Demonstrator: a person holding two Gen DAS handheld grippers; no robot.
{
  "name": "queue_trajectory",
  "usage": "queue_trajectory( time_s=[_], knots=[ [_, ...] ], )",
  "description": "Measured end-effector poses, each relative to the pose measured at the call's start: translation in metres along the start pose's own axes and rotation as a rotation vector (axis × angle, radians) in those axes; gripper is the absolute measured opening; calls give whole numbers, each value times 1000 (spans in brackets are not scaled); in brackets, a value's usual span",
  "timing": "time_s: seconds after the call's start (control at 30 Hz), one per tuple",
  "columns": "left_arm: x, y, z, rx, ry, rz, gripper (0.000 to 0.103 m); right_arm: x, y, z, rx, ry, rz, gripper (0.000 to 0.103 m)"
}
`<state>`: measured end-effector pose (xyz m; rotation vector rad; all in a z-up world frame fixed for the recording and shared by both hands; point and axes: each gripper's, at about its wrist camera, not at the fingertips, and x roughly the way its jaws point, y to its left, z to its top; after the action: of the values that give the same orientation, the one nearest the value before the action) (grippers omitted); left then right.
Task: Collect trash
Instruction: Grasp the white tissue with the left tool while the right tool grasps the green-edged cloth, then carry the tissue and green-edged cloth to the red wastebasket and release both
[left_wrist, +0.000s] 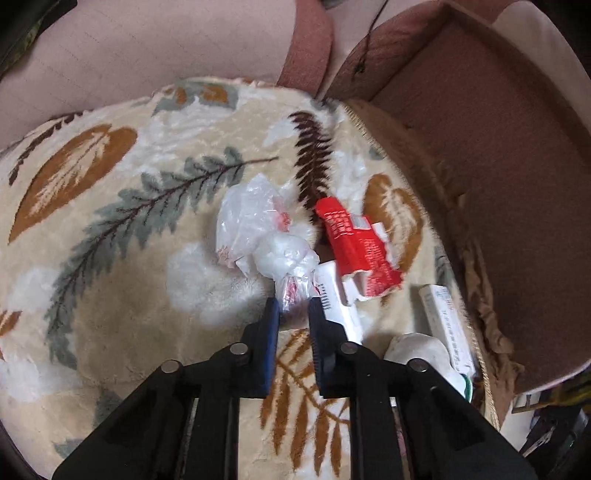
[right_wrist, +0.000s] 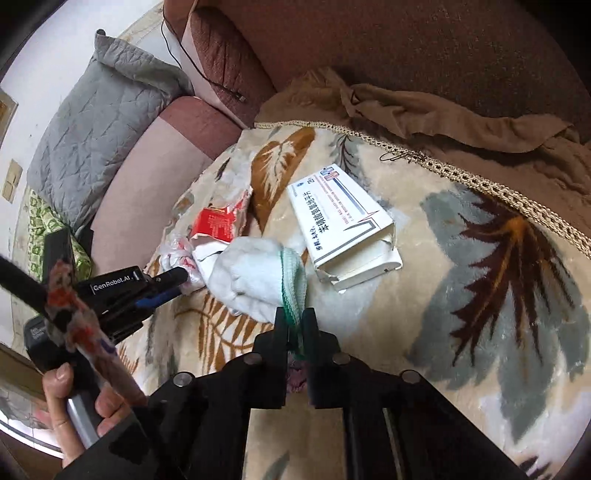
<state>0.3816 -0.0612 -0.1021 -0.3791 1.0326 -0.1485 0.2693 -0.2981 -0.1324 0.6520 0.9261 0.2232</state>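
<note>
Lying uncollected on the blanket (left_wrist: 110, 295) at frame centre were a plastic bag (left_wrist: 258, 229), a red wrapper (left_wrist: 354, 247), a white box (right_wrist: 343, 225) and a sock (right_wrist: 258, 280); no bin showed, so collection was judged barely begun. Left gripper (left_wrist: 293, 306), reaching up from the bottom edge, was pinching the bag's twisted tail between its blue pads. Right gripper (right_wrist: 295, 321), also low centre and angled down, had its jaws nearly together on the sock's green cuff.
</note>
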Motion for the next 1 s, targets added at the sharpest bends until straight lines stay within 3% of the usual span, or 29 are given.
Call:
queue_trajectory(
  time_s=[0.23, 0.33, 0.47, 0.63, 0.8, 1.0],
  knots=[
    [-69, -5, -34, 1, -69, -112, 12, -63, 25, -6, -81, -117, 28, 5],
    [-111, -21, -69, 51, -96, -169, 12, -100, 37, -12, -95, -166, 14, 5],
    [-156, -52, -118, 155, -75, -239, 12, -154, 47, -31, -117, -244, -5, 5],
    [-199, -85, -166, 256, -83, -359, 12, -236, 47, -72, -128, -348, -19, 5],
    [-210, -108, -208, 302, -17, -474, 12, -301, 31, -109, -128, -440, -73, 5],
    [-193, -146, -268, 444, 92, -516, 12, -335, -31, -168, -32, -467, -199, 5]
  ],
)
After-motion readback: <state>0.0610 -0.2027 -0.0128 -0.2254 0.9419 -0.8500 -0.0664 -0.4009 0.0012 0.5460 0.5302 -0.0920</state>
